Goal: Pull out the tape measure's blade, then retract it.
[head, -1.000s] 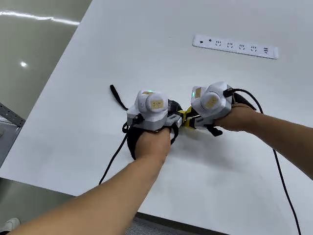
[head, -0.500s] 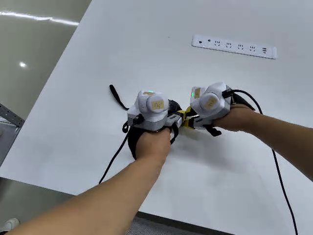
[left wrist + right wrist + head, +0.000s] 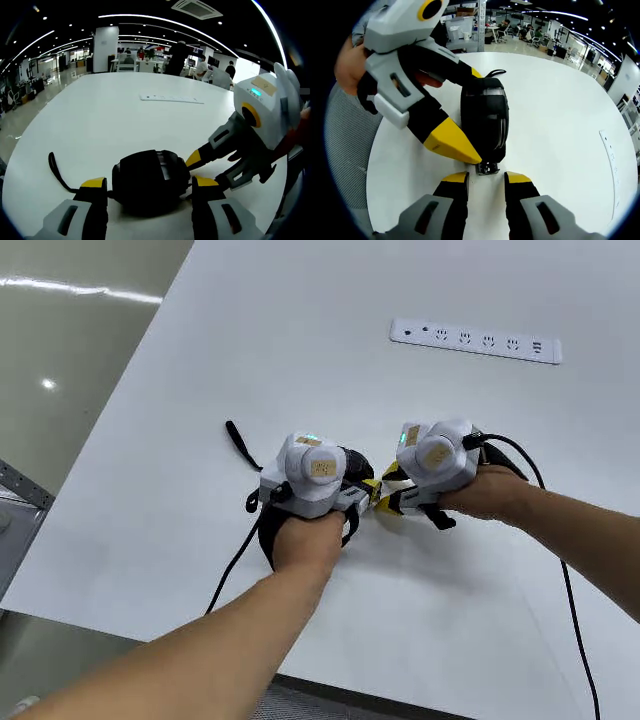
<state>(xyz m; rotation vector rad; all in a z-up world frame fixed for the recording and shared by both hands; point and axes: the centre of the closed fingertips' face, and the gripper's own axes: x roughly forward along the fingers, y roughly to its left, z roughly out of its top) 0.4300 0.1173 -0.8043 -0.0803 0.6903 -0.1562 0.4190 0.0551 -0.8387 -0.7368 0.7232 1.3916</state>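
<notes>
The black tape measure (image 3: 150, 172) lies on the white table, and my left gripper (image 3: 150, 184) is shut on its case from both sides. In the right gripper view the case (image 3: 485, 120) stands on edge, with the blade's metal hook (image 3: 487, 169) at its near end. My right gripper (image 3: 486, 178) is open, its yellow tips either side of that hook and just short of it. One yellow finger (image 3: 451, 143) of the left gripper presses the case's side. In the head view the left gripper (image 3: 362, 496) and the right gripper (image 3: 387, 502) meet tip to tip over the tape measure (image 3: 354, 462).
A white power strip (image 3: 475, 340) lies at the far side of the table (image 3: 300, 320). The tape measure's black wrist strap (image 3: 238, 440) trails to the left. Black cables run from both grippers toward the table's near edge, one (image 3: 232, 565) on the left.
</notes>
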